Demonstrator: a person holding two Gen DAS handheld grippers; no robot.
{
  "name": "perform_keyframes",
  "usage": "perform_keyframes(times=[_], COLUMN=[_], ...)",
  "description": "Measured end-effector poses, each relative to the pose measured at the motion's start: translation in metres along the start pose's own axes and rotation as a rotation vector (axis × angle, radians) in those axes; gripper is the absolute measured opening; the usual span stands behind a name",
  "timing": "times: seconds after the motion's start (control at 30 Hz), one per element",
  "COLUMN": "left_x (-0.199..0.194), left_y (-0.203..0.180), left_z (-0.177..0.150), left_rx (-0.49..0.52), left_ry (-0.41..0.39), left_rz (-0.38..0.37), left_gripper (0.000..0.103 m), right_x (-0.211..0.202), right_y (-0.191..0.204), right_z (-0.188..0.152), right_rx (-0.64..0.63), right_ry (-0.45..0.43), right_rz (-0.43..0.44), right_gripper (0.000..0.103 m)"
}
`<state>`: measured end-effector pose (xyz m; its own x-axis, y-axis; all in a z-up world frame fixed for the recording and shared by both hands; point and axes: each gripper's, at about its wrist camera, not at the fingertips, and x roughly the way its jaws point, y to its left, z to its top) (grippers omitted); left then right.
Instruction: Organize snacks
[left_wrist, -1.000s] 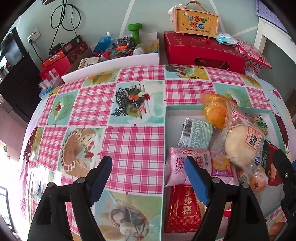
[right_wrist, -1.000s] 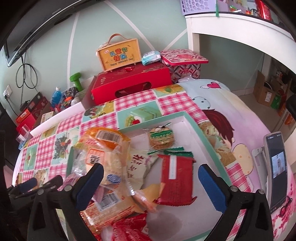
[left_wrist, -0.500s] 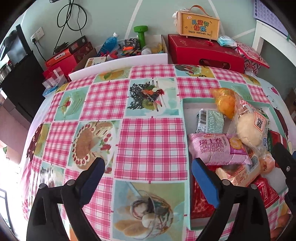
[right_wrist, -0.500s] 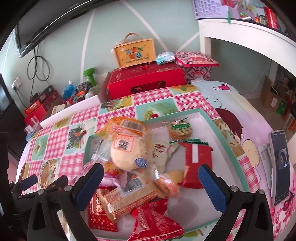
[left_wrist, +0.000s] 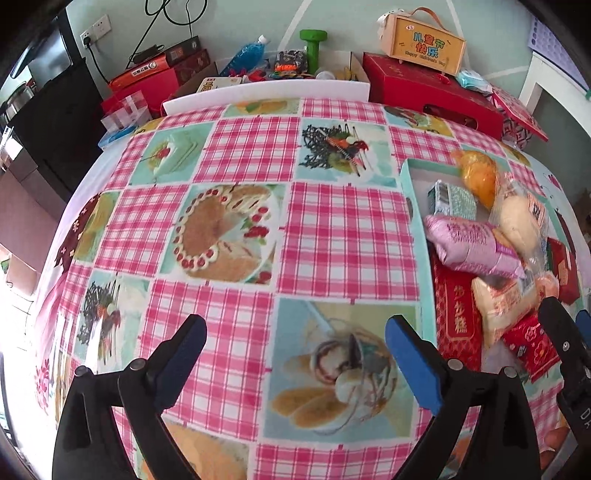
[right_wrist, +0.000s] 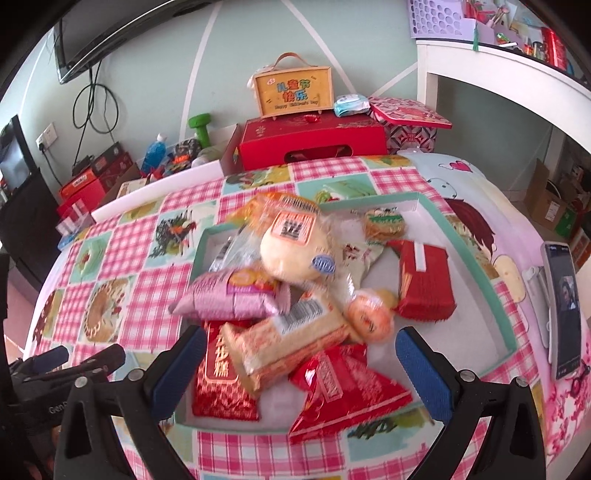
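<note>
Tablecloth (left_wrist: 236, 229) fills my L view now; a sec ago tray sat centre, so I've swung L gripper (left_wrist: 295, 350) off toward 9 o'clock. Tray (right_wrist: 476, 258) now at 3 o'clock in L view, dead ahead in R view. Snacks all inside it, heaped, unsorted: bun pack (right_wrist: 291, 251) on top, pink roll bag (right_wrist: 232, 295) at 9, red pack (right_wrist: 424, 284) at 3. R gripper (right_wrist: 295, 365) backed off, whole pile visible. Both tongs released, empty. Judging: lining up pick.

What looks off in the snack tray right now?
Snacks are heaped at the tray's left end. The pink packet overhangs the left rim, and a red packet pokes over the near rim.
</note>
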<state>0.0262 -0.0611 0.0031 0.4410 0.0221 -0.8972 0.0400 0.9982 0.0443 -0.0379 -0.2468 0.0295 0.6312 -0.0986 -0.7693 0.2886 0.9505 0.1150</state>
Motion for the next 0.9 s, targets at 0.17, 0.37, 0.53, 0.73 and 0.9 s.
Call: perform_keyframes(times=[0.17, 0.37, 0.53, 0.73, 0.9], left_x=[0.000, -0.002, 0.004, 0.006, 0.009], left_y=[0.005, 0.007, 0.006, 0.009, 0.014], left_z=[-0.013, -0.025, -0.038, -0.049, -0.055], left_rx=[0.007, 0.024, 0.038, 0.041, 0.023], left_ry=[0.024, 0.032, 0.068, 0.082, 0.108], left_rz=[-0.012, 0.004, 0.004, 0.027, 0.007], left_gripper=[0.097, 0.097, 0.097, 0.097, 0.097], right_x=[-0.002, -0.005, -0.005, -0.008, -0.009], right_y=[0.006, 0.010, 0.011, 0.011, 0.011], right_z=[-0.015, -0.030, -0.038, -0.044, -0.047], right_rx=[-0.018, -0.031, -0.032, -0.033, -0.032], right_ry=[0.014, 0.029, 0.046, 0.047, 0.052], right_rz=[-0.004, -0.008, -0.013, -0.014, -0.019], right_gripper=[0.103, 0.103, 0.103, 0.103, 0.103])
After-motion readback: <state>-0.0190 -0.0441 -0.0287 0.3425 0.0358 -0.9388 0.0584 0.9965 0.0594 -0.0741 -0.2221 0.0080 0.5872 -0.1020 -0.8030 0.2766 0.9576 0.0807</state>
